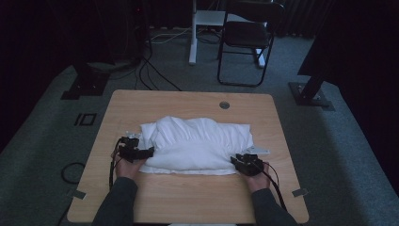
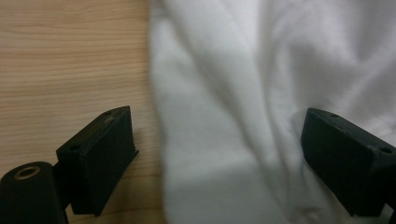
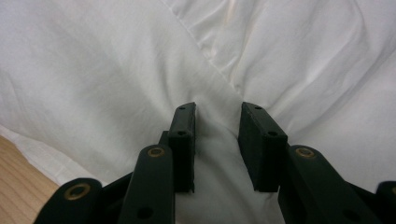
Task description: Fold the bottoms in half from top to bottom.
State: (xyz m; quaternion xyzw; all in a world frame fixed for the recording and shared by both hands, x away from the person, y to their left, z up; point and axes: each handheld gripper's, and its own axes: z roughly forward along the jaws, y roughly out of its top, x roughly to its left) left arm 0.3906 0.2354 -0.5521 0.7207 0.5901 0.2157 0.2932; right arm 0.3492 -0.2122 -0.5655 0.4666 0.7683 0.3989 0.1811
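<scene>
A white, rumpled cloth garment (image 1: 195, 145) lies bunched across the middle of the light wooden table (image 1: 188, 197), its near edge running between the person's two hands. The fabric is folded over itself in soft ridges and covers most of the table's central width; bare wood shows on all sides of it.

The left gripper (image 1: 136, 151), black and held in the person's left hand (image 1: 126, 167), sits at the garment's left edge. In the left gripper view its jaws stand wide apart: one jaw is over bare wood, the other over the white fabric, and the edge of the cloth runs between them without either pad pressing on it. Nothing is clamped.

The right gripper (image 1: 240, 162), held in the right hand (image 1: 256, 181), sits at the garment's near right corner. In the right gripper view (image 3: 215, 140) its jaws are drawn close, with a raised fold of the white fabric pinched between the pads; creases radiate from that point. A sliver of wood shows at the lower left of that view.

A black folding chair (image 1: 247, 37) stands on the grey carpet beyond the table.
</scene>
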